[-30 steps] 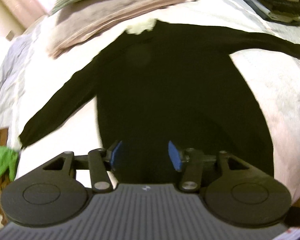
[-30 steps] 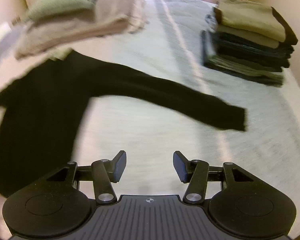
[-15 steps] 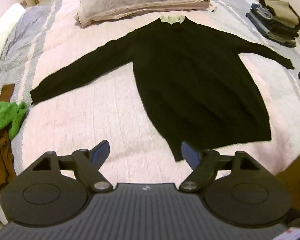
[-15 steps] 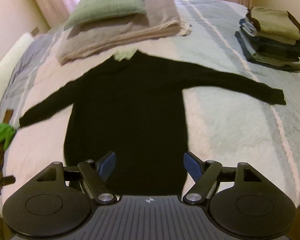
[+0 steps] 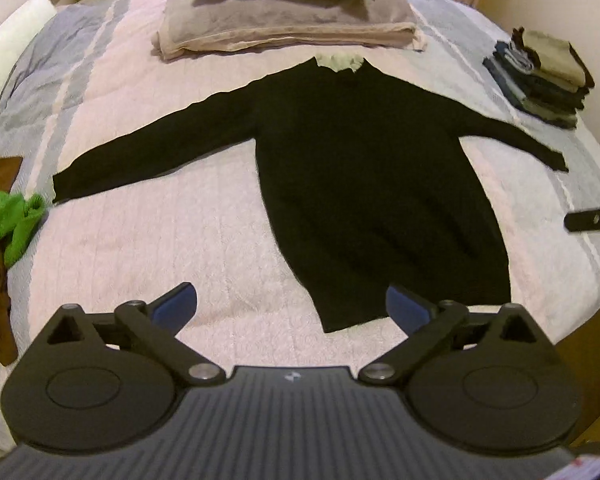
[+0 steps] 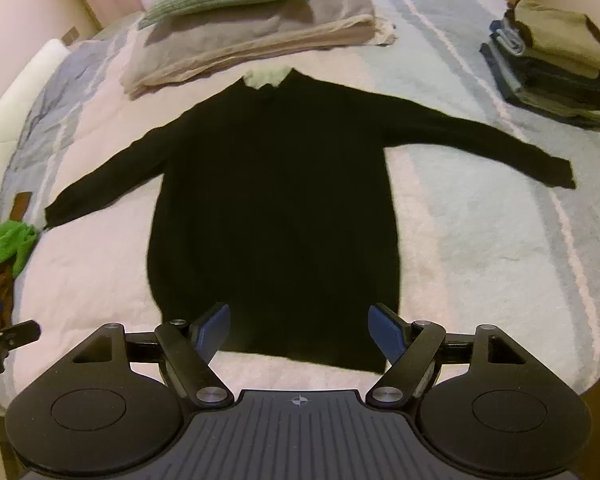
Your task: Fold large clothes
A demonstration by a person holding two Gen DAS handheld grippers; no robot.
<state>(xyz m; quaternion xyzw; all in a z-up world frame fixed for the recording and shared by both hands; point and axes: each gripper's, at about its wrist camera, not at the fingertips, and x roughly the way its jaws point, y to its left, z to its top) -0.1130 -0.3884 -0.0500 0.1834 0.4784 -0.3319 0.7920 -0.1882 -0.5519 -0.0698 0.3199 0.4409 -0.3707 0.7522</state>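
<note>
A black long-sleeved sweater (image 5: 360, 180) (image 6: 276, 208) lies flat on the bed, both sleeves spread out and a pale collar (image 5: 338, 62) at the far end. My left gripper (image 5: 290, 300) hovers above the near hem's left corner. Its jaws are opening, and nothing is pinched between the blue pads (image 5: 176, 306). My right gripper (image 6: 300, 320) hangs over the middle of the near hem, open and holding nothing. Both look steeply down from above the cloth.
A stack of folded clothes (image 5: 540, 80) (image 6: 556, 68) sits at the bed's far right. A green pillow on folded blankets (image 5: 284, 20) lies beyond the collar. Green and brown garments (image 5: 8, 220) hang over the left edge. The striped bedspread (image 6: 480, 240) is bare on the right.
Both grippers have pulled back toward the foot of the bed and risen, so the whole sweater now shows. Both pairs of jaws have spread wider. The sweater lies still.
</note>
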